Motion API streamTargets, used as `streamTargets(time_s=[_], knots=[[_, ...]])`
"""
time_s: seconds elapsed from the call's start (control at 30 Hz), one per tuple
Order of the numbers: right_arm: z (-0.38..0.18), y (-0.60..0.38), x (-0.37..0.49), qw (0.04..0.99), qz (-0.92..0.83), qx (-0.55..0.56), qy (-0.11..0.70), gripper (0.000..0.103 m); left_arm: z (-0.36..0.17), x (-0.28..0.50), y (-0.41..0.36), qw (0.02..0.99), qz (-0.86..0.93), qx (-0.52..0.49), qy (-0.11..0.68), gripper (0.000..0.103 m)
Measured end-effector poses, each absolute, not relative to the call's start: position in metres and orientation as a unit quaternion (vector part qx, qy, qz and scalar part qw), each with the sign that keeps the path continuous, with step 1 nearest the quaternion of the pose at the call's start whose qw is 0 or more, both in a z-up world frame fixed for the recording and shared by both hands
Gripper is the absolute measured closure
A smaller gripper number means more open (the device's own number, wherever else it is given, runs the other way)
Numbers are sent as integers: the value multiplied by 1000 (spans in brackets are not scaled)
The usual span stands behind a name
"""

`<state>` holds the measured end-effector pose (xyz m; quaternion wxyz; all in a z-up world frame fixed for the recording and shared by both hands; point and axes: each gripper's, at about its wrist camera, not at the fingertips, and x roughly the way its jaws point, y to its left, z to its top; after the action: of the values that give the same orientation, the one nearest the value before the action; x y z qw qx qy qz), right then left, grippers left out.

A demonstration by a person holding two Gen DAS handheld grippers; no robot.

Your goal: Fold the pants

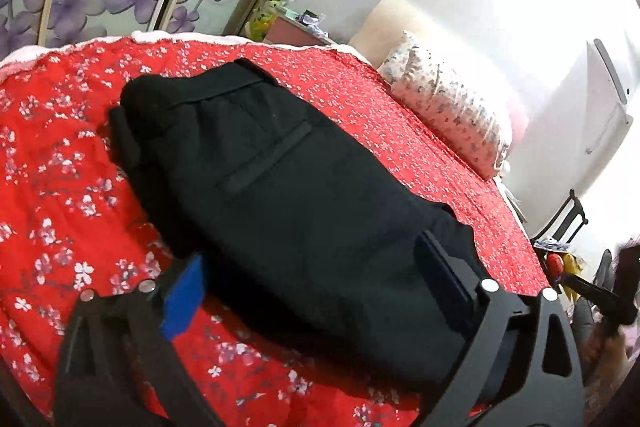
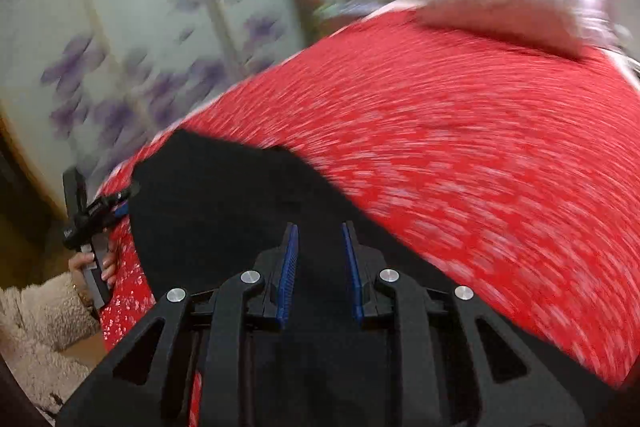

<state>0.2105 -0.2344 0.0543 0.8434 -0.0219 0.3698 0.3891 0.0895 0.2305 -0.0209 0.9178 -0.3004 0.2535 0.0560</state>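
pants folded small, both grippers loose

nearest, the left gripper (image 1: 316,287) has its fingers wide apart, straddling the near end of the pants (image 1: 272,195) without pinching. the right gripper (image 2: 320,267) shows fingers partly apart over black cloth, gripping nothing; its view is blurred. the pants lie as a compact black bundle on the red bed (image 1: 60,187), pocket up. beyond, a pillow (image 1: 448,111). the fold looks nearly done; next likely calls for smoothing or one last fold.

My pants (image 1: 280,187) look like matt black cloth; the bedspread (image 1: 60,167) beneath is soft printed red cotton.
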Motion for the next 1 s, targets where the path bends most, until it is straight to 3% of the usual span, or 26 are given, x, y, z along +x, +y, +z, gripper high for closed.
streamTargets(time_s=[0.2,0.4,0.47,0.5,0.57,0.6,0.7,0.87,0.93,1.0], knots=[[5,-133,249,781,432,-130,431,80,-20,97,227,919,57,-290,263,2],[-11,-105,262,767,432,-187,436,79,-23,94,230,918,53,-296,258,2],[-11,-104,266,768,424,-201,436,65,-22,93,230,918,52,-298,257,2],[-12,-103,269,774,417,-205,429,50,-22,92,229,918,51,-299,256,2],[-7,-106,273,793,409,-188,411,29,-22,92,229,918,50,-299,256,2],[-6,-108,275,794,416,-174,407,29,-22,92,229,918,51,-299,256,2],[-12,-106,274,778,435,-174,419,49,-23,91,230,918,51,-299,257,2],[-26,-105,281,768,439,-155,440,58,-23,90,230,918,50,-299,257,2],[-27,-107,279,767,444,-151,438,78,-22,90,230,918,50,-299,256,2],[-25,-105,271,772,443,-171,423,86,-22,90,230,918,51,-299,257,2]])
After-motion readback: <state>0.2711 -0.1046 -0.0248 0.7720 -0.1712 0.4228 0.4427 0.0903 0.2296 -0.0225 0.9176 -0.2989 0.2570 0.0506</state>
